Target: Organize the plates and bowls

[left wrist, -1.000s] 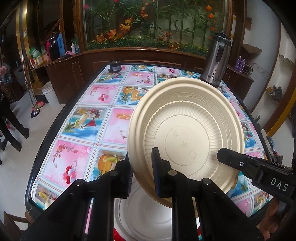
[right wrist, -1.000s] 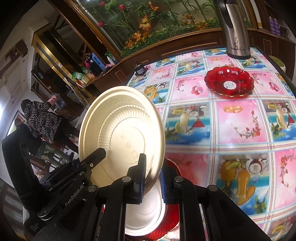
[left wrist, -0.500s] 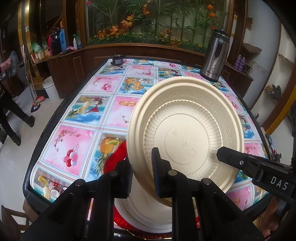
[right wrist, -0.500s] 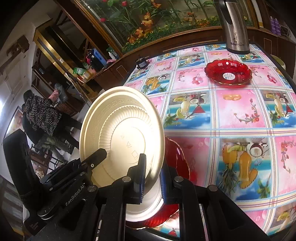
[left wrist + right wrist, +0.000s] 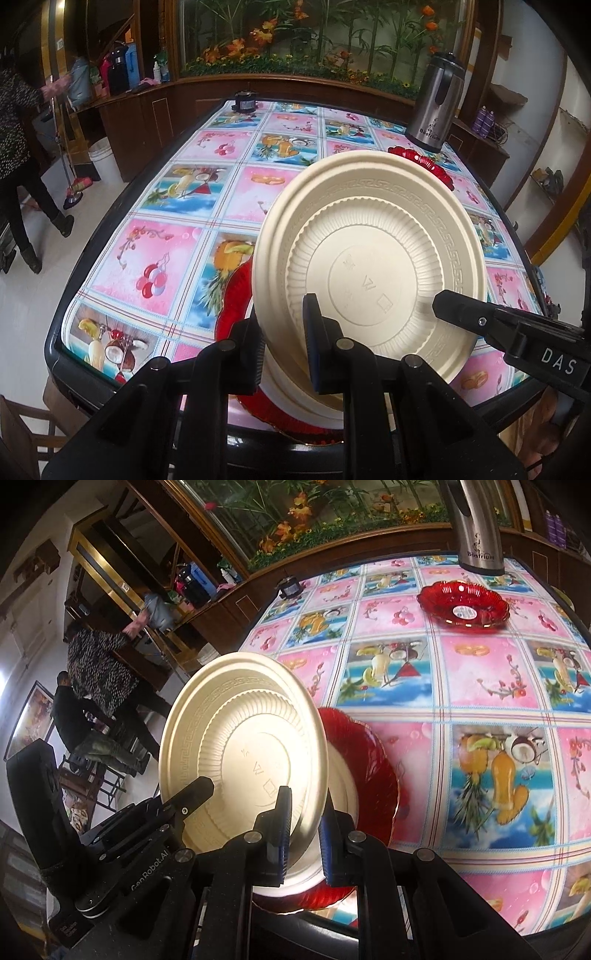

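1. The left gripper (image 5: pixel 283 350) has its black jaws closed tight on the near rim of a round cream plastic plate (image 5: pixel 369 266), one jaw on each face of the rim.
2. The right gripper (image 5: pixel 303 834) is clamped the same way on the rim of that plate (image 5: pixel 243 753), a little way along the edge from the left one; its blue-padded fingers (image 5: pixel 325 853) press from either side.
3. The plate is held in the air, tilted steeply, with its ribbed underside and embossed centre facing both cameras. A key-pattern band runs round its rim.
4. Directly below it, at the near edge of the table, lies a second cream plate (image 5: pixel 314 410), resting inside a red scalloped glass dish (image 5: pixel 369 760).
5. Whether the raised plate touches the one beneath cannot be told.
6. The stack sits on a tablecloth of pink and blue fruit panels (image 5: pixel 177 251) covering a dark-rimmed table (image 5: pixel 62 332).
7. Farther off, a second red scalloped dish with a round label at its centre (image 5: pixel 463 605) sits well apart from the stack, near a tall steel jug (image 5: pixel 436 103) at the far right.
8. A small dark pot (image 5: pixel 245 101) stands at the far edge.
9. A person in a speckled top (image 5: pixel 99 668) stands by the wooden counter beyond.
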